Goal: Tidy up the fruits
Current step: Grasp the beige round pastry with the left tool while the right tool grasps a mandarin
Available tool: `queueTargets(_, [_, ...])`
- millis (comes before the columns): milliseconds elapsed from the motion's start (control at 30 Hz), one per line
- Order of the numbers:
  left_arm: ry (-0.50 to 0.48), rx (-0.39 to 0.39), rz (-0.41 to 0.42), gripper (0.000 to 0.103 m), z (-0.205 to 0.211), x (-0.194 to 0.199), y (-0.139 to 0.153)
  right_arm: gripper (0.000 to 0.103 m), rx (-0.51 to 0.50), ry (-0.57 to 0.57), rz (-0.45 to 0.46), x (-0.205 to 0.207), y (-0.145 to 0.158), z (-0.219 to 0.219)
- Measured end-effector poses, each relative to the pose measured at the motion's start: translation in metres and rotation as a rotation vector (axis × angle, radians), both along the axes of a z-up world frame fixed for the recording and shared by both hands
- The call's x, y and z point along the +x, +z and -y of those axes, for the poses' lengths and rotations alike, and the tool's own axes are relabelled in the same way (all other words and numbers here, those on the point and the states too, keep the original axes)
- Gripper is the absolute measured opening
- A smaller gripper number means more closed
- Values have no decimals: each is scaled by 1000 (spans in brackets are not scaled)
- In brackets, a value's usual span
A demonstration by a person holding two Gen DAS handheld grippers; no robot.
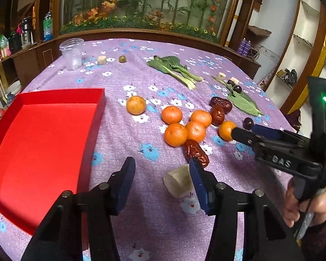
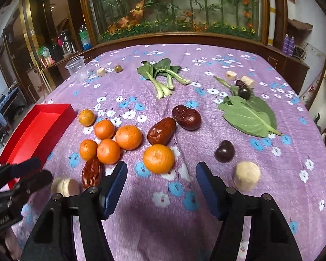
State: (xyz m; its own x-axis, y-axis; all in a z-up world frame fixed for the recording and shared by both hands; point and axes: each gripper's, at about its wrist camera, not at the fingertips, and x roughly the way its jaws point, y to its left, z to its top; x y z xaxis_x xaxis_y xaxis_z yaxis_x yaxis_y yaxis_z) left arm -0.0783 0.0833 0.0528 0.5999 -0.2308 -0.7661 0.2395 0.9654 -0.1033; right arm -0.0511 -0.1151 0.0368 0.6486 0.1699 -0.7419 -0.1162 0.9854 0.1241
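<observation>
The right tongs [image 2: 162, 187] stand half open and empty, with a round, glossy orange mandarin [image 2: 158, 158] just beyond their blue pads. It looks light and soft-skinned, best pinched gently across its middle. The left tongs [image 1: 162, 181] gape empty too, the red cardboard tray [image 1: 41, 143] at their left.

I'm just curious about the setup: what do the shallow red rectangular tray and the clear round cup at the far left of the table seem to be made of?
The shallow red rectangular tray looks like stiff card or paperboard with a matte, faintly satin finish: thin straight walls, crisp folded corners. The clear round cup looks like thin glossy plastic: see-through, ribbed rim, soft highlights; glass cannot be excluded.
</observation>
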Motion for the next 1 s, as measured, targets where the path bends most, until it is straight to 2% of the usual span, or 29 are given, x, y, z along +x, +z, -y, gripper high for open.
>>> queueTargets(267, [-63,-47,-37,51,14,5,-18,69,5,6,-56,23,-13,-3])
queueTargets(467, [-115,-83,-72,51,22,7,-27,61,-13,13,-99,35,-26,-9])
queueTargets(767, [-125,-106,-121,51,23,8,-37,61,-29,14,-95,36,-27,-12])
queueTargets(833, [-125,-99,-124,47,24,8,-38,61,-36,14,-95,36,-27,-13])
queueTargets(867, [-131,-100,-124,39,25,7,-38,61,-38,13,-95,36,-27,-13])
queueTargets(1000, [-118,-97,-111,38,24,4,-37,45,-49,-2,-93,36,-27,-12])
